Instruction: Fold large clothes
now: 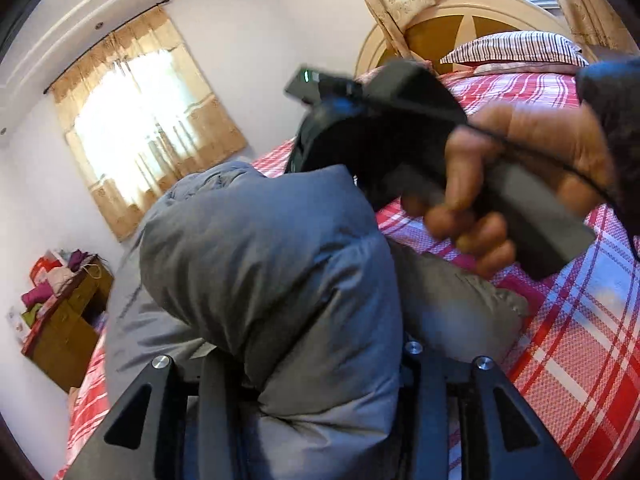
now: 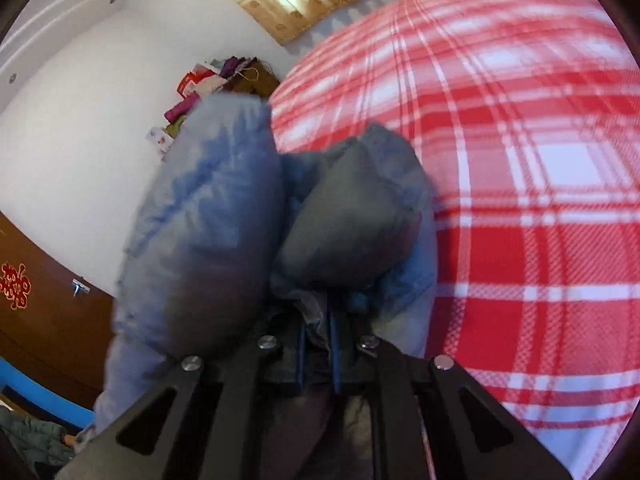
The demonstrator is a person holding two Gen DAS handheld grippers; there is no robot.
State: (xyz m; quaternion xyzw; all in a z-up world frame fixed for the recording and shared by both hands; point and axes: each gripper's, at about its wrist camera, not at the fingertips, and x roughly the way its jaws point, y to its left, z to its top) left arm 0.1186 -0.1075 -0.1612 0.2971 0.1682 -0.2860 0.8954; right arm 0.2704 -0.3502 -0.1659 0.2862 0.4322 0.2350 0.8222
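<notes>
At far left a wooden cabinet (image 1: 68, 332) heaped with clothes stands against the white wall, a curtained window (image 1: 148, 128) above it; the grey puffer jacket (image 1: 272, 264) bulges up over the red plaid bed sheet (image 1: 568, 344), bunched between the left gripper (image 1: 316, 396) fingers, which hold it; the right gripper (image 2: 318, 350) fingers stand narrow, pinching another fold of the jacket; at far right a striped pillow (image 1: 516, 46) lies by the headboard (image 1: 456, 20).
</notes>
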